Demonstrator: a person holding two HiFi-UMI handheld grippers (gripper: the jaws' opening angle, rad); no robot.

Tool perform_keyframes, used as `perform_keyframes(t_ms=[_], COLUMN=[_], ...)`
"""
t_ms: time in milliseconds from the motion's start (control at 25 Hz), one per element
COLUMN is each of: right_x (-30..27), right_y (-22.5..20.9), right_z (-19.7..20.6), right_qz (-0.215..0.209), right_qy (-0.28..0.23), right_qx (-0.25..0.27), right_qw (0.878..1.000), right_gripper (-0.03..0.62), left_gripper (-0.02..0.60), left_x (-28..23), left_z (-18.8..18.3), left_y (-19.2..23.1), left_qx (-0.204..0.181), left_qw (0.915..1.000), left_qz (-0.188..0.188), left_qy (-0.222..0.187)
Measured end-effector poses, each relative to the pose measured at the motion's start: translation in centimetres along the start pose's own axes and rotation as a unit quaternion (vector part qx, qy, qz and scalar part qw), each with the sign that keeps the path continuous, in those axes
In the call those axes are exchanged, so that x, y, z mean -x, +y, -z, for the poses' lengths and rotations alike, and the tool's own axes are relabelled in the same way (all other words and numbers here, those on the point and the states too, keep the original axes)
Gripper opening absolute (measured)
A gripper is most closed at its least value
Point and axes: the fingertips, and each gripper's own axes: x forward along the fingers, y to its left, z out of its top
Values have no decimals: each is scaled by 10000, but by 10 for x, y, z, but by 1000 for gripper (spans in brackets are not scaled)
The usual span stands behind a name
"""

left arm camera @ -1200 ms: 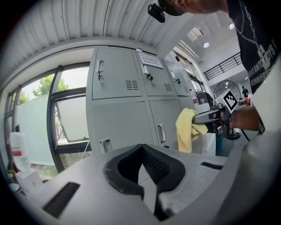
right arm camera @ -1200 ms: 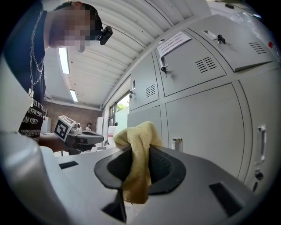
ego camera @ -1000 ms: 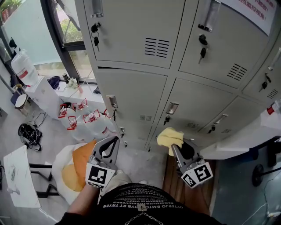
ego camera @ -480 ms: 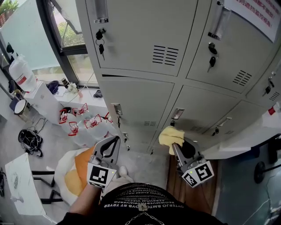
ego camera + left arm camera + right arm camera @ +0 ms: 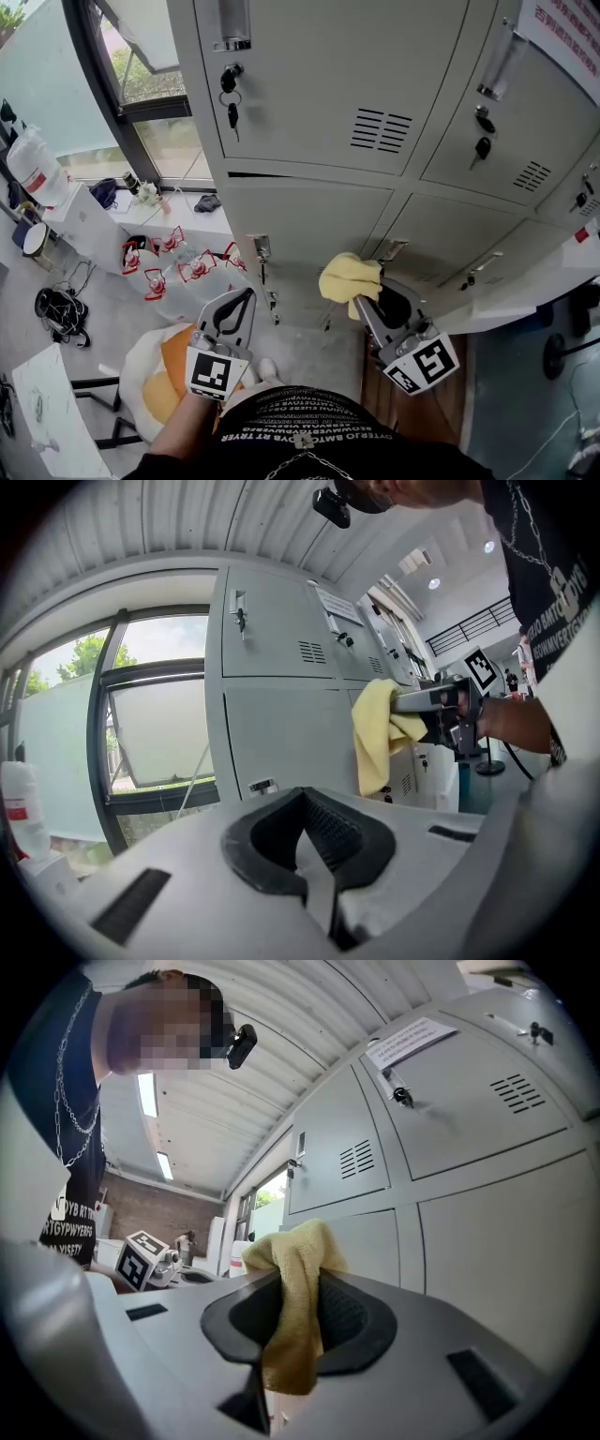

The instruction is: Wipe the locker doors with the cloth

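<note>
**Asker:** What does the far left show?

**Watcher:** A dark-framed window (image 5: 141, 75); below it a white jug (image 5: 33, 167); nearer the lockers, a pack of clear bottles with red labels (image 5: 178, 267) on the floor.

**Asker:** And the person's left tool?

**Watcher:** The left gripper (image 5: 247, 298) hangs low in front of the person, beside an orange and white bag (image 5: 155, 370); its own view shows the jaws pressed together with nothing between them.

**Asker:** Where is the cloth?

**Watcher:** The yellow cloth (image 5: 349, 278) sits bunched at the tip of the right gripper (image 5: 360, 305); the jaws are clamped on a fold of it, with one end hanging down below them; it is held up in front of the lower row of the grey locker doors (image 5: 319, 84), near the seam between two of them; whether it touches the metal cannot be told.

**Asker:** What else is on the lockers?

**Watcher:** Keys (image 5: 231, 94) hang from the lock of the upper left door; each door has a louvred vent (image 5: 380, 129); at the top right edge is a white notice with red print (image 5: 574, 28).
</note>
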Motion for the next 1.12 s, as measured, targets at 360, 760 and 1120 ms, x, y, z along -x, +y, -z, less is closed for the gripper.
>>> perform_keyframes(t_ms=[360, 760, 1120], right_x=[-71, -137, -176], right_y=[32, 54, 57], right_z=[-32, -41, -61], right_qz=[-369, -443, -262], right_qy=[-194, -241, -271], right_qx=[154, 254, 509], right_qw=[9990, 9984, 9980], right_gripper=[83, 81, 81], left_gripper=[-5, -5, -5], left_x=[-15, -24, -37], left_z=[13, 21, 21], left_y=[31, 65, 88], left_qx=[98, 29, 70], left_qw=[9996, 9987, 9977], left_qz=[269, 494, 627], left_qy=[-25, -147, -241])
